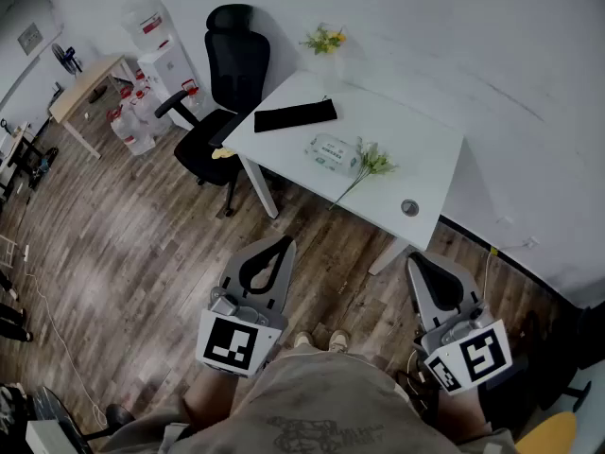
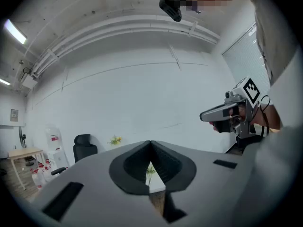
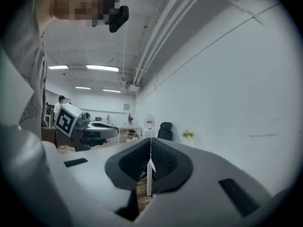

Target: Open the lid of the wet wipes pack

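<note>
The wet wipes pack (image 1: 333, 152), pale green and white, lies flat near the middle of the white table (image 1: 425, 149) with its lid down. Both grippers are held low in front of the person, well short of the table and over the wooden floor. My left gripper (image 1: 282, 244) is shut with nothing between its jaws; in its own view the tips (image 2: 150, 143) meet. My right gripper (image 1: 416, 261) is also shut and empty, its tips (image 3: 150, 141) touching. Neither gripper view shows the pack itself.
On the table are a black flat pouch (image 1: 295, 115), a flower stem (image 1: 364, 168) beside the pack, and a round cable hole (image 1: 409, 207). A yellow flower bunch (image 1: 323, 39) stands at its far corner. A black office chair (image 1: 222, 93) sits left of it, with water bottles (image 1: 132, 126) beyond.
</note>
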Demonstrator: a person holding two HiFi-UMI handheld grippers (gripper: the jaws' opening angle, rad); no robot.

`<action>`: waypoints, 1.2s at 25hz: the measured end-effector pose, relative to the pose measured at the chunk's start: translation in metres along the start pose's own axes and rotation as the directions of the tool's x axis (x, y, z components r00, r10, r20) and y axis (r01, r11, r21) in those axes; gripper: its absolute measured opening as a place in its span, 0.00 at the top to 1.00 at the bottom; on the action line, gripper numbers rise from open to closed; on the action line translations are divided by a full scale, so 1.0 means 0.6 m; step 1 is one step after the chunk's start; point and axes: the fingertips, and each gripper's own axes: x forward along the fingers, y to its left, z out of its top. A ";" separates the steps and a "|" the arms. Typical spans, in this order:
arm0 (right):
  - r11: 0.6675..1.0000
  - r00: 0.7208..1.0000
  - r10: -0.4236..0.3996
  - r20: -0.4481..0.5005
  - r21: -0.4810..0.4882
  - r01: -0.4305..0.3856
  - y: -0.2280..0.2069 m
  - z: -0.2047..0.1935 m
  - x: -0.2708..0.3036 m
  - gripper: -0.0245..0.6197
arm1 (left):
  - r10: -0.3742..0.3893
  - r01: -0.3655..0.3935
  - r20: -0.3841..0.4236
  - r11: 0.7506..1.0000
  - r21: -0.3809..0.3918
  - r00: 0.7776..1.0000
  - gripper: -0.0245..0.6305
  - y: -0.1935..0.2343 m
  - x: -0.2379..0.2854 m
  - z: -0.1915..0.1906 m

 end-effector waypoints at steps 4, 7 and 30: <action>0.999 1.000 -0.023 0.012 0.022 0.023 -0.017 -0.004 -0.002 0.91 | 0.005 -0.005 -0.007 1.000 0.002 1.000 0.94 -0.004 0.007 -0.001; 0.999 1.000 -0.021 0.010 0.026 0.021 -0.025 -0.010 -0.002 0.91 | 0.008 -0.008 -0.012 1.000 0.000 1.000 0.94 -0.010 0.013 -0.003; 0.998 0.998 0.063 0.003 0.029 -0.063 -0.037 -0.032 -0.032 0.91 | 0.077 -0.077 -0.040 0.997 0.022 0.996 0.94 -0.047 0.014 0.003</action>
